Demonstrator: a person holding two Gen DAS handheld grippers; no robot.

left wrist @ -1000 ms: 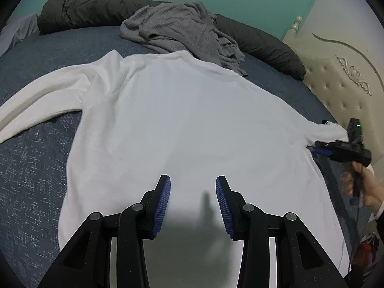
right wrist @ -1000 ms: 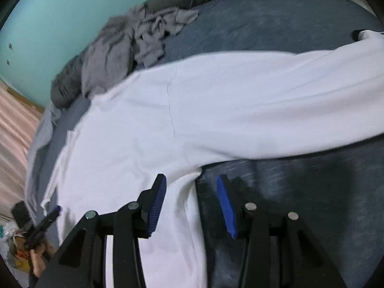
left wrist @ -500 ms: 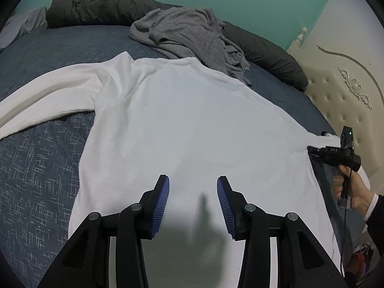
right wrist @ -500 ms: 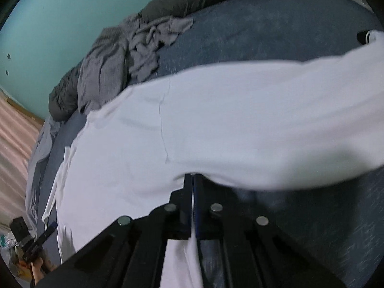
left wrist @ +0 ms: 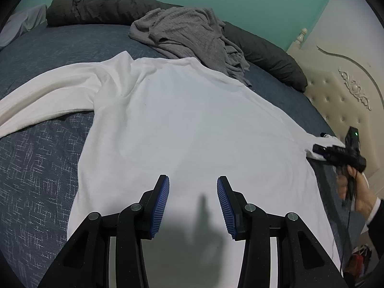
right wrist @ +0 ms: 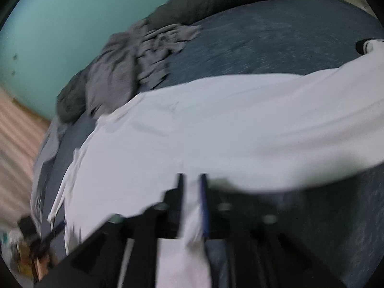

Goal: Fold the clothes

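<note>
A white long-sleeved shirt (left wrist: pixel 192 120) lies spread flat on the blue bed cover (left wrist: pixel 31 168). One sleeve (left wrist: pixel 48 96) stretches away to the left. My left gripper (left wrist: pixel 193 182) hovers open over the shirt's lower body with nothing between its blue pads. At the right edge of the left wrist view, a hand holds my right gripper (left wrist: pixel 319 150) where the body meets the other sleeve. The right wrist view is motion-blurred. There my right gripper (right wrist: pixel 191 180) is shut on a bunched fold of the white shirt (right wrist: pixel 216 124).
A crumpled grey garment (left wrist: pixel 192 31) lies beyond the shirt's collar, with a dark duvet (left wrist: pixel 96 4) along the teal wall. A cream tufted headboard (left wrist: pixel 343 91) stands at the right. My left gripper (right wrist: pixel 48 235) shows small at the bed's edge.
My right gripper went from open at the shirt's armpit to shut on the fabric, and it is now moving, blurring its view. My left gripper stayed open and shifted a little.
</note>
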